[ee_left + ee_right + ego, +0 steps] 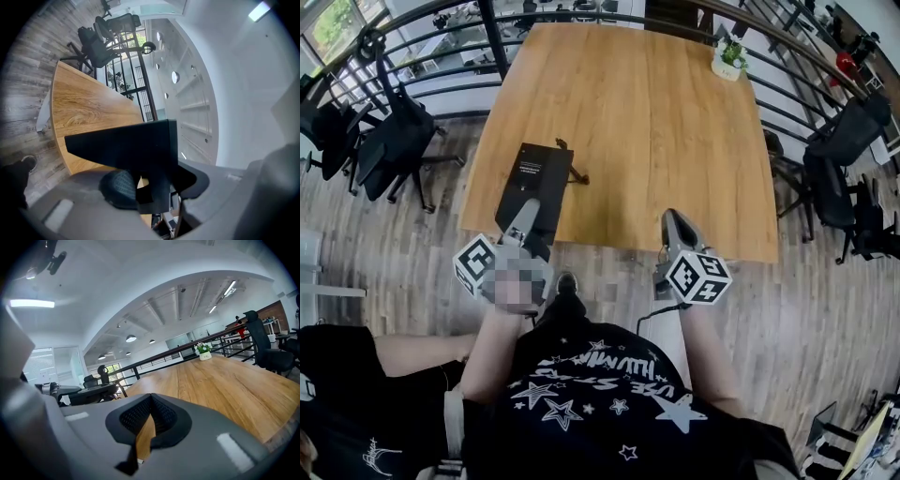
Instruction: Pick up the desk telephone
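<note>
Desk telephone [542, 178]: we find it at the near-left corner of the tabletop [656, 141], a flat black slab with its near end at the table's edge; a short cord [575, 174] leaves its right side.

Left hand-held gripper [523, 225]: its jaws stand at a middling width and are closed on the near end of the telephone; in the left gripper view the black body lies across the jaws, with a downward part of it pinched between the pads; we judge this a firm hold, not mere contact.

Right hand-held gripper [673, 223]: jaws drawn together, tips meeting, nothing between them but a sliver of wood grain seen through the slit; it hangs at the near edge of the tabletop, well apart from the telephone.

Governing relation: in the head view the telephone extends toward 12 o'clock from the left hand-held gripper and lies toward 10 o'clock from the right one; the left is plainly the nearer and the only one engaged; the telephone's long axis runs roughly 1 to 7 o'clock, nearly in line with the left jaws.

Judgement: we cannot tell whether the base is clear of the wood; since most of the body's length lies beyond the grip, we expect the far end to sag as it rises; a straight upward lift would suit, with the cord watched for drag.
</note>
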`<move>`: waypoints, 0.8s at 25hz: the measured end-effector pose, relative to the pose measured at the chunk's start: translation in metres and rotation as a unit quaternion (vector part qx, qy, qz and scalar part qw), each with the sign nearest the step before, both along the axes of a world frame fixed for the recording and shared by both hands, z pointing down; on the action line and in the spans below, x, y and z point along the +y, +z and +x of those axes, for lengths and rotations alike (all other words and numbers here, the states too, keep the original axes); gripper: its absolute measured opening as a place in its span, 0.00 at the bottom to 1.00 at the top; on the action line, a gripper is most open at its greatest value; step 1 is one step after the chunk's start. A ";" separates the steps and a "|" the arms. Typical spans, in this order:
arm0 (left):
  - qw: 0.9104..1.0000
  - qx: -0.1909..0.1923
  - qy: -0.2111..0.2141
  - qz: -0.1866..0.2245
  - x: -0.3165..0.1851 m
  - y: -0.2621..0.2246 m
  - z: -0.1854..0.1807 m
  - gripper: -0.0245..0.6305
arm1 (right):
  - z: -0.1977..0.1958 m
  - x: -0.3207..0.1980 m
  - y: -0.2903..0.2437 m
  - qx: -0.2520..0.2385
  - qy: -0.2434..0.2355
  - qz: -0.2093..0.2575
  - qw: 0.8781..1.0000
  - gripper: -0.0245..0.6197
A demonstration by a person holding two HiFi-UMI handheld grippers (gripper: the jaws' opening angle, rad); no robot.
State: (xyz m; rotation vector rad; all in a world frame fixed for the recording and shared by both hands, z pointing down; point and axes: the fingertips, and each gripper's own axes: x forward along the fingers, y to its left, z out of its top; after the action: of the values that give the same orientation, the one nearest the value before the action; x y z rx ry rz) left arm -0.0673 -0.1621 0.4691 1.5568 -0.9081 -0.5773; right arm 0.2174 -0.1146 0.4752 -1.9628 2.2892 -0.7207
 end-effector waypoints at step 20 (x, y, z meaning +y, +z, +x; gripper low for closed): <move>1.000 0.008 -0.023 0.008 0.099 -0.016 0.002 0.33 | -0.006 0.086 -0.015 -0.006 -0.054 0.008 0.998 0.04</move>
State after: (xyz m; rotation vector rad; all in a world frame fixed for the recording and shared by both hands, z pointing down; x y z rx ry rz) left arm -0.0649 -0.0628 0.4529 1.5466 -0.9311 -0.6315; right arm 0.2113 -0.0287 0.4606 -1.8338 2.4013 -0.7182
